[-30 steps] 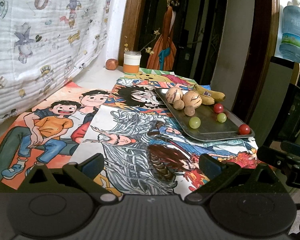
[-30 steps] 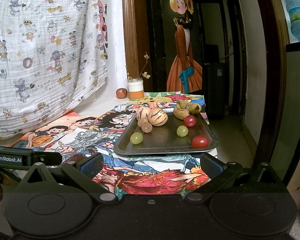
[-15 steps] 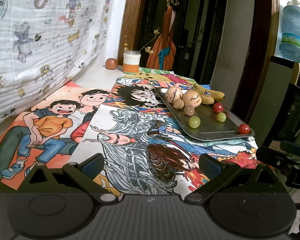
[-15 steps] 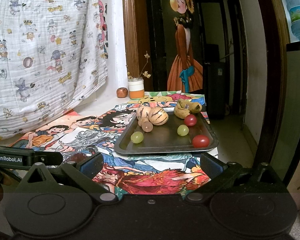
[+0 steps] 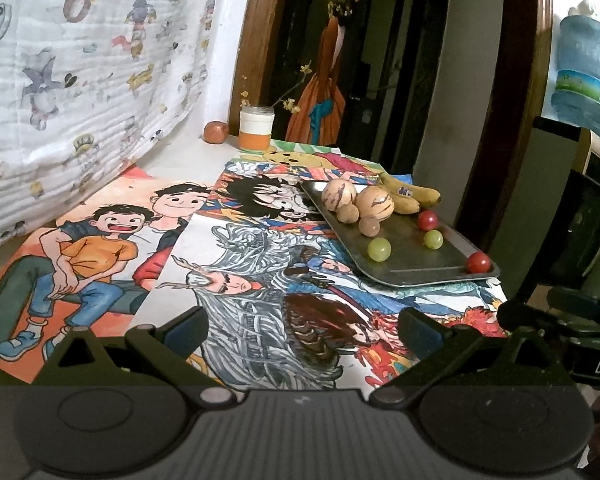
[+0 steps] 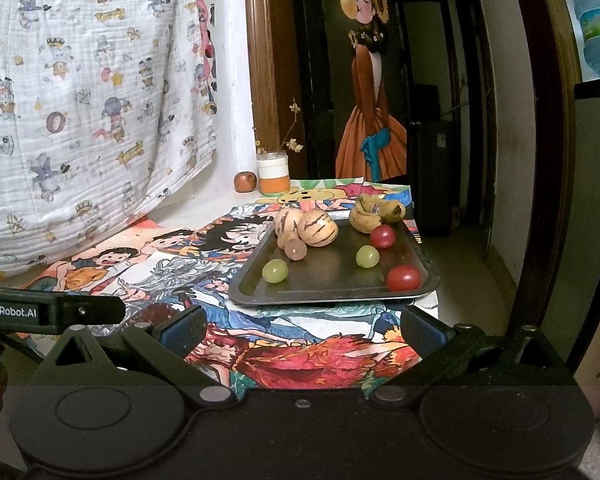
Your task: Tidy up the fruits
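Both grippers hover low over the near edge of the worktop [image 6: 204,208], which is covered with cartoon posters [image 5: 100,248]. The left gripper [image 5: 304,328] has its jaws spread wide and empty, with only poster between them; the right gripper [image 6: 300,326] likewise has its jaws released, holding nothing. The tray [image 6: 332,276] lies just ahead of the right jaws, and ahead and to the right of the left jaws. On it, at the far end, sit two striped melons [image 6: 318,227] touching each other, with two small brown fruits [image 6: 295,249] just in front of them. The bananas [image 6: 374,214] rest at the tray's far right corner. Two green grapes lie apart on the tray floor, one [image 6: 275,271] nearer the left rim and one [image 6: 367,256] toward the right. A red tomato [image 6: 382,236] sits just beside the bananas, and a second tomato [image 6: 403,277] lies near the tray's near right corner, closest to the right jaws. Far beyond the tray, by the wall, a jar [image 6: 273,176] with dried twigs stands next to an apple [image 6: 245,181]. A patterned cloth [image 6: 88,92] hangs to the left. In the right wrist view the left gripper's body shows at the left edge.
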